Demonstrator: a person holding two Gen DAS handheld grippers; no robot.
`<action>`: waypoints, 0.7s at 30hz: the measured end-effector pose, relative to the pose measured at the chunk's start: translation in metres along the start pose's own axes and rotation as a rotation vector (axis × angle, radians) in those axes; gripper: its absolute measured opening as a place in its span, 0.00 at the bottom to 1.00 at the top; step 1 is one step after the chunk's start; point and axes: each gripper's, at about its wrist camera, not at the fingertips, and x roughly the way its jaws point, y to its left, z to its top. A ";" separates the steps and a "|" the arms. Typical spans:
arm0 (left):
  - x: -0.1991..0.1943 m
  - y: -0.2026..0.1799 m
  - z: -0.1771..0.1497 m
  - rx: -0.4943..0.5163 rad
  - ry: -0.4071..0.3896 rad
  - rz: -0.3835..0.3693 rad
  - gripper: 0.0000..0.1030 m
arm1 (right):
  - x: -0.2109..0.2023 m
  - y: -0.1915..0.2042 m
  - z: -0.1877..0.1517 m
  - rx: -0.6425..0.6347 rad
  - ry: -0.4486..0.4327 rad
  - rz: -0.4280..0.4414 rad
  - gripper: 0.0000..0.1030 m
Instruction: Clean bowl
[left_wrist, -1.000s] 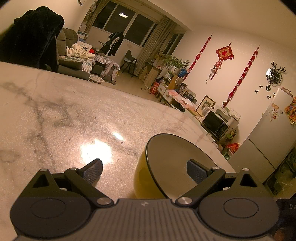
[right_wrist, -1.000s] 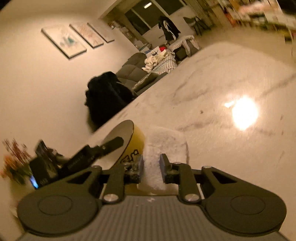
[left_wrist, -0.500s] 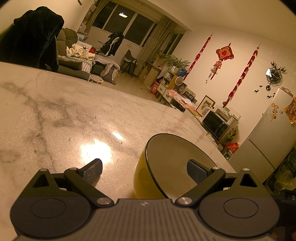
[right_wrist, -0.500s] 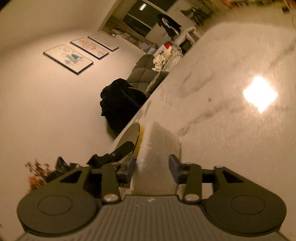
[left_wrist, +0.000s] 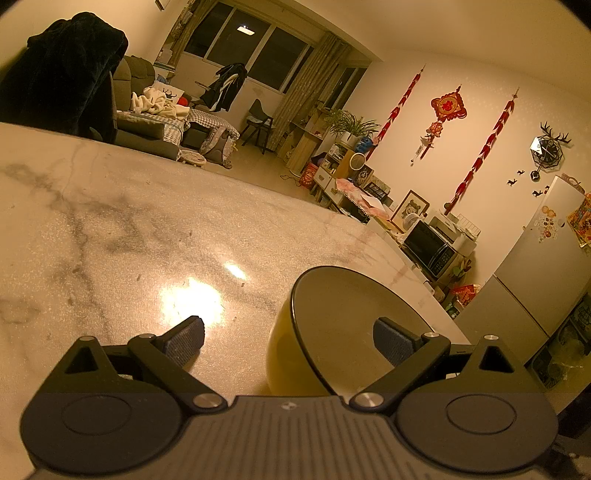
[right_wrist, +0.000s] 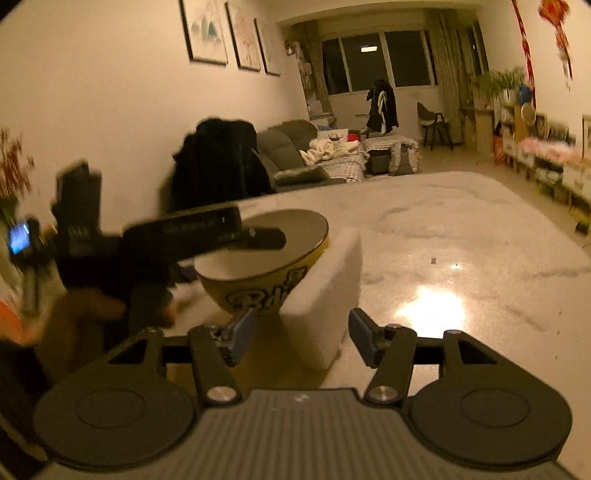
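The yellow bowl (right_wrist: 266, 266) carries black lettering, partly hidden and unreadable, and stands on the marble table (right_wrist: 461, 236) with open surface to its right. The left gripper (left_wrist: 288, 336) straddles its rim, jaws apart. The right gripper (right_wrist: 299, 332), jaws apart, flanks a white sponge (right_wrist: 325, 295) leaning against the bowl.

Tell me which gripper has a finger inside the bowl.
The left gripper: one finger reaches over the bowl rim. The right gripper stands open around the sponge.
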 end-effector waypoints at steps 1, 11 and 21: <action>0.000 0.001 0.000 0.000 0.000 0.000 0.95 | 0.003 0.000 0.000 -0.011 0.003 -0.013 0.58; 0.001 0.000 0.000 0.014 0.003 0.012 0.95 | 0.022 0.002 0.007 -0.154 0.017 -0.104 0.25; 0.001 -0.002 -0.001 0.059 0.020 0.034 0.92 | 0.035 0.013 0.009 -0.299 0.062 -0.169 0.19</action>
